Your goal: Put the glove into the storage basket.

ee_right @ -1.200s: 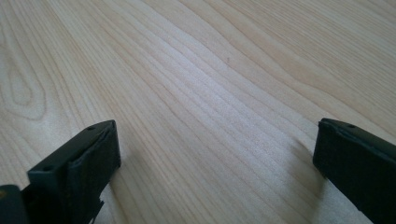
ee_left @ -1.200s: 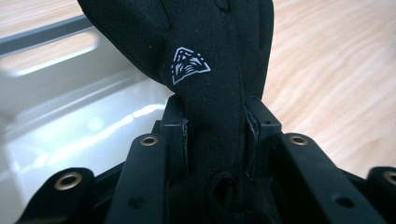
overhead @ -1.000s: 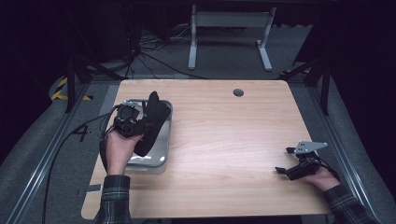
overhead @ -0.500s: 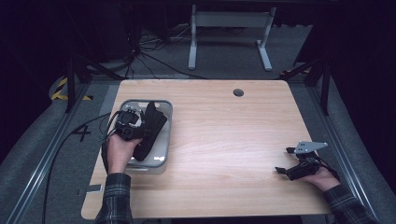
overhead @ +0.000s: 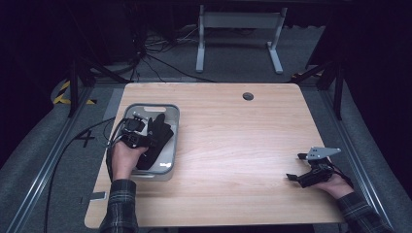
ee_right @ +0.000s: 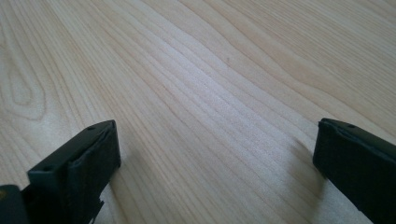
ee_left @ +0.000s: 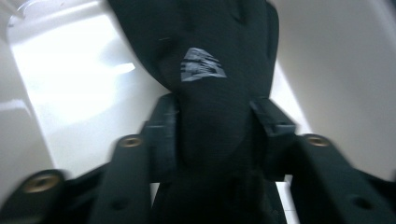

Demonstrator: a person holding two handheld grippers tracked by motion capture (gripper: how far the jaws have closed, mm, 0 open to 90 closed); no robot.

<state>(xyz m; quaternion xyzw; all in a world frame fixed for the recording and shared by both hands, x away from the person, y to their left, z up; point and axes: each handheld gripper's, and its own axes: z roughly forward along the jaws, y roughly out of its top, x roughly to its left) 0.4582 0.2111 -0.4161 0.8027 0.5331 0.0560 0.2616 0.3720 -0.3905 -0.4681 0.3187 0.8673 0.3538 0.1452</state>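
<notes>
A lab or recording studio — dark curtained surroundings, one lit wooden table [overhead: 233, 145] with a cable hole [overhead: 248, 96], loose cables [overhead: 160, 60] on grey floor, hazard tape [overhead: 61, 92], metal rails [overhead: 43, 165] along both table edges — a rig.

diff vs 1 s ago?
The left hand-held gripper lowered the black glove into the grey tray, and its jaws have just been opening with the glove between them. The right hand-held gripper stayed put near the table edge, jaws open.
</notes>
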